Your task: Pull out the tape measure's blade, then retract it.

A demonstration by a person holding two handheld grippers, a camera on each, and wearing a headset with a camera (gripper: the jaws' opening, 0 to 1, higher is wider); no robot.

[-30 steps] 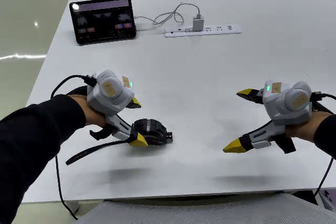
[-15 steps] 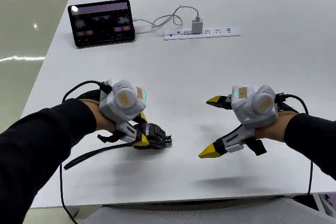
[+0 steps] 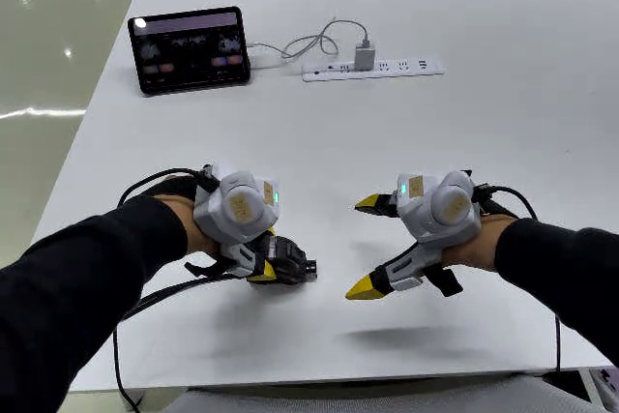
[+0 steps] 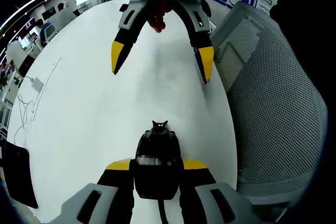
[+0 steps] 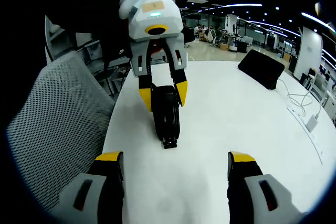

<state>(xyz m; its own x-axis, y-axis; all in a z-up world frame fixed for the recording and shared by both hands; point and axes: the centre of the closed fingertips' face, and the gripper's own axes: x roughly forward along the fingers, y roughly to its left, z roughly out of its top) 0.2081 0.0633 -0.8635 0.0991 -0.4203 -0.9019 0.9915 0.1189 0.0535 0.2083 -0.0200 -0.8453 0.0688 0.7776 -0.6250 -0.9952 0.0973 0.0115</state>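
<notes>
At near left of tabletop (image 3: 406, 123) | tape measure (image 3: 287, 260) clamped by left hand-held gripper (image 3: 266, 253) | right hand-held gripper (image 3: 364, 245) held wide | small blade hook (image 5: 168, 141) could be missed, or case pulled loose

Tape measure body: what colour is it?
The tape measure is black, clearest in the right gripper view.

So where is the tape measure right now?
Head view: the tape measure sits near-left on the table, clamped in the left tool, the open right tool facing it.
</notes>
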